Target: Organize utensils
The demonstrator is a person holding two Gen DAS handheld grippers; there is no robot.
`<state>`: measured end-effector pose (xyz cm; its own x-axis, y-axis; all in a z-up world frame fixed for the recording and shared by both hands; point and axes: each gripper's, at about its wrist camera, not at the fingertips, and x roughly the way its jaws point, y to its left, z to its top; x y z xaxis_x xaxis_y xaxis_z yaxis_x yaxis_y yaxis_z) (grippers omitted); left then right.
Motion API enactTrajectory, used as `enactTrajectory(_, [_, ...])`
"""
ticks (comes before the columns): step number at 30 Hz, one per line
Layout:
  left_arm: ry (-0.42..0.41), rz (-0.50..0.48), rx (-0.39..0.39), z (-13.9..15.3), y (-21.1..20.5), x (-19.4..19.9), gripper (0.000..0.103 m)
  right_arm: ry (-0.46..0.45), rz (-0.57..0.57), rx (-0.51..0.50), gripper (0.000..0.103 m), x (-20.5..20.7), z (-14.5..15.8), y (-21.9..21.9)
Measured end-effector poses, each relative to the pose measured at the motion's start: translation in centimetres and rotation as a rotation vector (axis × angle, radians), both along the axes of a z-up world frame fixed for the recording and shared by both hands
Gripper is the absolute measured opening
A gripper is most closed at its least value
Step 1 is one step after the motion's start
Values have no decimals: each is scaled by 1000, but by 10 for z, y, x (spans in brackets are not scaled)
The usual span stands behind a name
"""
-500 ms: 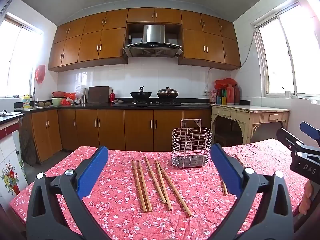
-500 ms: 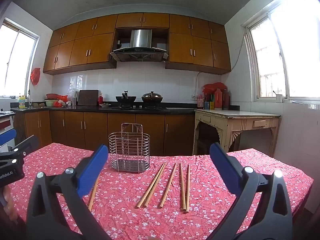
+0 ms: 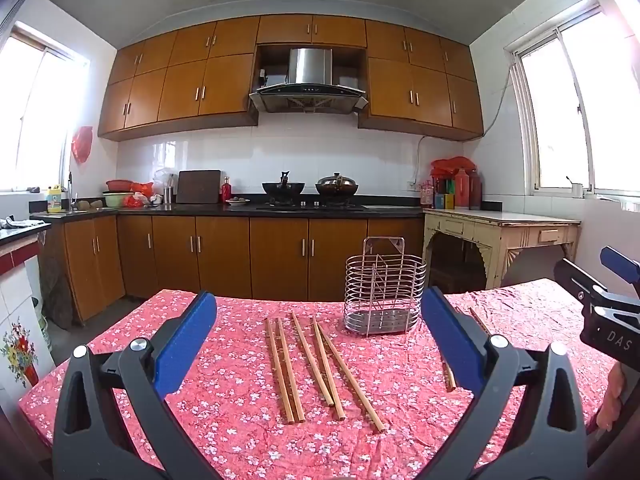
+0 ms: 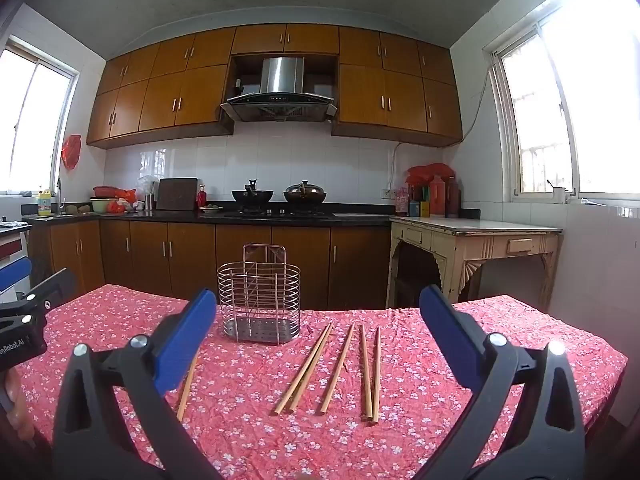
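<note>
Several wooden chopsticks (image 3: 316, 364) lie side by side on a red floral tablecloth (image 3: 248, 420). A wire utensil basket (image 3: 384, 292) stands upright behind them, empty. One more chopstick (image 3: 448, 376) lies to its right, partly hidden by my finger. My left gripper (image 3: 320, 332) is open and empty above the near table. In the right wrist view the chopsticks (image 4: 340, 364) lie right of the basket (image 4: 259, 300), and a single chopstick (image 4: 188, 380) lies left. My right gripper (image 4: 318, 328) is open and empty. Each gripper shows at the edge of the other's view.
Kitchen cabinets and a stove counter (image 3: 280, 208) run along the far wall. A cream side table (image 4: 476, 236) stands at the right under a window. The table's far edge (image 4: 360, 310) runs just behind the basket.
</note>
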<state>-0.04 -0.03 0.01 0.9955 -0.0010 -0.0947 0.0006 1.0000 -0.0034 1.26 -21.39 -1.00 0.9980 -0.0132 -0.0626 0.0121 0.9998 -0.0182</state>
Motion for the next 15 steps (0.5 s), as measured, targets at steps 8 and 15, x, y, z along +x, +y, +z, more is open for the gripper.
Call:
enactTrajectory(8, [5,-2,-2,-3,-1,-2,101,3,1,-3,99,4,-4,4])
enactTrajectory(15, [11,-1,-5,-6,-1,3,101,5,1,-1,99,6,-8,4])
